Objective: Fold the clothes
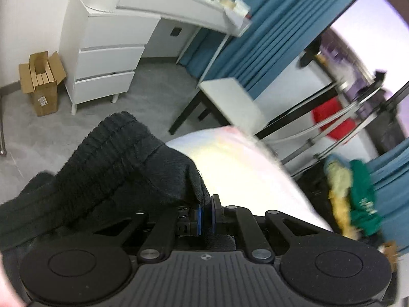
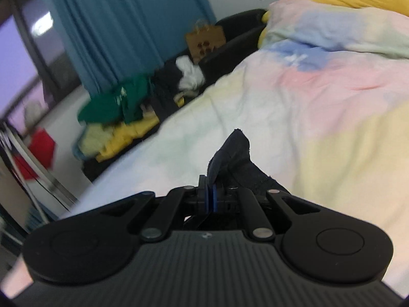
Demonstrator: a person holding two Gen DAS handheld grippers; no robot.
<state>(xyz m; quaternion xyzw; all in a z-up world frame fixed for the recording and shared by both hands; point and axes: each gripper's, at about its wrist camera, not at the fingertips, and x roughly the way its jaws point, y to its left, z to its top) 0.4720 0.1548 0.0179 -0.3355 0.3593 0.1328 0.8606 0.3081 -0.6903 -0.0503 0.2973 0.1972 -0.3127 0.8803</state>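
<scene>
A white three-drawer chest (image 1: 102,74) stands on grey carpet (image 1: 153,97) at ten o'clock in the left view, an open brown cardboard box (image 1: 42,81) just beside it at nine. Teal pleated curtains (image 1: 268,33) hang at one o'clock. A pastel patchwork bedspread (image 2: 319,102) fills the right view's three o'clock.

Left gripper (image 1: 206,213): jaws closed, dark fabric (image 1: 107,168) pinched between them. Right gripper (image 2: 211,199): jaws closed on the same fabric.
</scene>
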